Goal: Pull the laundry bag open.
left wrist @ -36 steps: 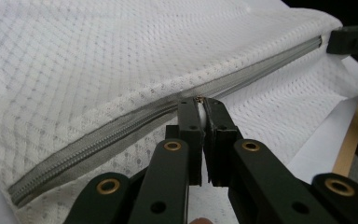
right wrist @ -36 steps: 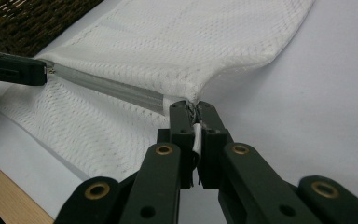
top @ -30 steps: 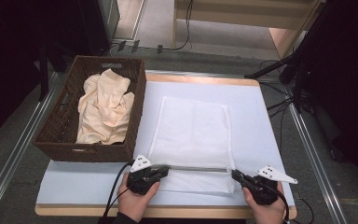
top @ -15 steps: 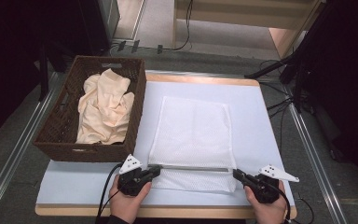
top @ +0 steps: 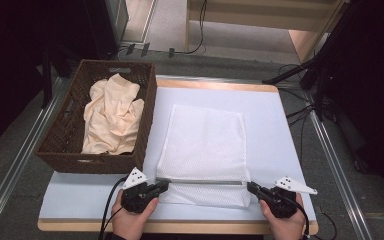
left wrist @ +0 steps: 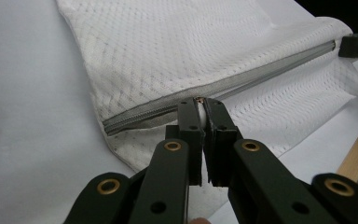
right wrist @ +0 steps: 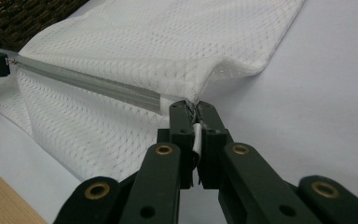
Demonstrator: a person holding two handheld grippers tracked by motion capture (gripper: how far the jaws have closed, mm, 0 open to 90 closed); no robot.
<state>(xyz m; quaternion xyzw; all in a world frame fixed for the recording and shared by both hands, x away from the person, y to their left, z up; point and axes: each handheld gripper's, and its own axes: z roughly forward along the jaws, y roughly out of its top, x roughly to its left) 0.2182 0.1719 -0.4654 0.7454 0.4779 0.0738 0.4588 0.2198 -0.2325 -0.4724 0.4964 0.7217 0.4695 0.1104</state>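
A white mesh zip bag (top: 205,142) lies flat on the white tabletop (top: 280,130). Its grey zipper (top: 200,181) runs along the near edge and looks closed. My left gripper (top: 164,185) is shut on the bag at the zipper's left end; in the left gripper view the jaws (left wrist: 200,103) pinch white fabric just below the zipper (left wrist: 261,74). My right gripper (top: 250,186) is shut on the bag's right corner, where its jaws (right wrist: 193,108) clamp a white tab at the zipper's end (right wrist: 98,86). The zipper edge is stretched straight between the two grippers.
A dark wicker basket (top: 150,100) stands at the table's left with a crumpled cream cloth (top: 112,117) inside. The table's wooden front edge (top: 205,227) runs just under the hands. Metal rails and cables lie on the floor at both sides.
My left hand has drifted a little to the left, still gripping the bag. The right hand has stayed where it was.
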